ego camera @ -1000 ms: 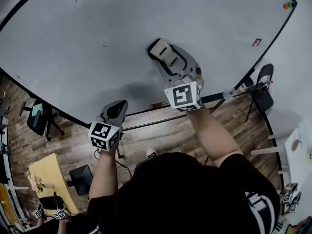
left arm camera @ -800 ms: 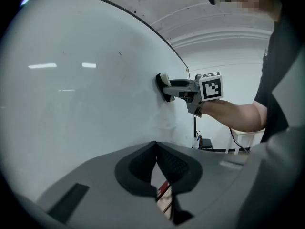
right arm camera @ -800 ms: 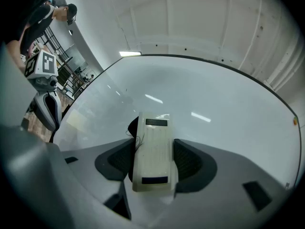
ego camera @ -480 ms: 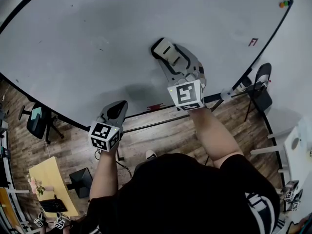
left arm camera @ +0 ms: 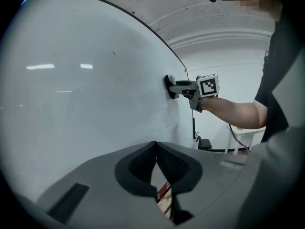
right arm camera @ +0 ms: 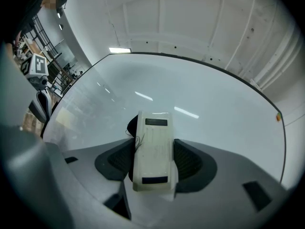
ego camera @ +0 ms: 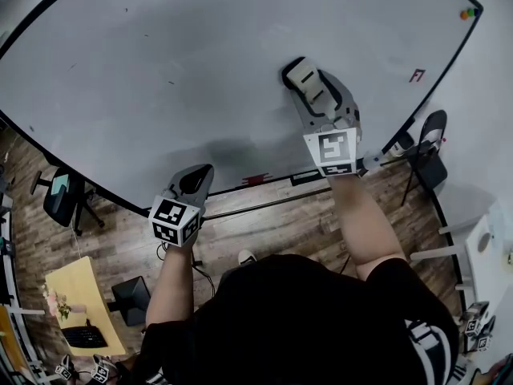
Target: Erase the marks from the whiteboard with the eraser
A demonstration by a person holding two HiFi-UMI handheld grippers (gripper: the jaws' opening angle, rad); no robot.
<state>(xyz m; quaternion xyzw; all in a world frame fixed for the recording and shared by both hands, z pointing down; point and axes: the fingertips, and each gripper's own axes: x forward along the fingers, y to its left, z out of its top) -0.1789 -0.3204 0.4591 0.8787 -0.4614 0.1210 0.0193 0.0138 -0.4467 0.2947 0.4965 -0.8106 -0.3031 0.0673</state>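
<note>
Two grippers: right gripper (right arm camera: 153,163) is clamped on the eraser (ego camera: 303,77); left gripper (left arm camera: 156,162) is closed on nothing and hangs low by the whiteboard's bottom edge.
Eraser: felt face is against the whiteboard (ego camera: 184,62), right of centre, with the body sticking out between the jaws.
Marks to clear: a small red mark (ego camera: 419,75) near the right edge, well right of the eraser, plus a few dark specks (ego camera: 170,83) on the left half. We can't tell if fainter ones are there too.
Step in hand: we read it as wiping strokes over the right half.
Technique: we'd hold the felt flat rather than on an edge, with even pressure and overlapping passes toward the red mark.
Grip: jaws hold the eraser mid-body. We'd push along the gripper's axis so the eraser doesn't twist out.
Risk: magnets (ego camera: 469,12) sit in the top right corner. We'd stop short of them and of the frame.
Left gripper: we'd leave it idle, off the board.
</note>
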